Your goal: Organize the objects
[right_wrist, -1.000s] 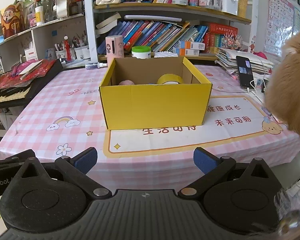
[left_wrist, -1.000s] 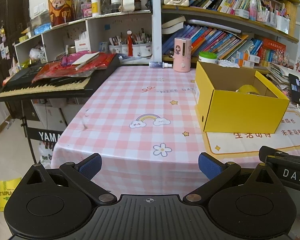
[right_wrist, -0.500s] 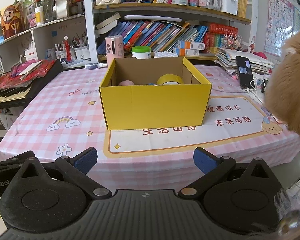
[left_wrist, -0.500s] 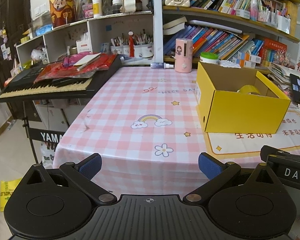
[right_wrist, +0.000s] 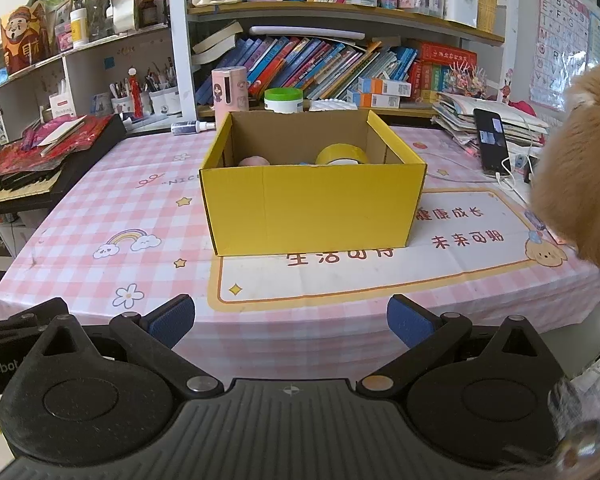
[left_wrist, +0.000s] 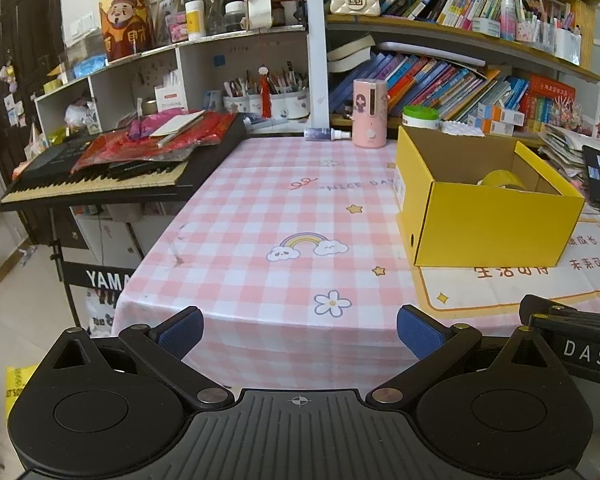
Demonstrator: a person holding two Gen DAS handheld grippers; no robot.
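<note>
Yellow box, brown inside, at 12 o'clock. Yellow tape and something pink in it. Pink-and-white checked cloth, printed with rainbow, stars, flowers. White mat, orange border, red characters. Black grippers, blue pads. Black keyboard at 10 o'clock, red wrapping on top.

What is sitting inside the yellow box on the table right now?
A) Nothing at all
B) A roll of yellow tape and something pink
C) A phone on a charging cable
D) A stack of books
B: in the right wrist view, a roll of yellow tape and a pink object peek over the front wall of the yellow box; the rest of the inside is hidden.
</note>
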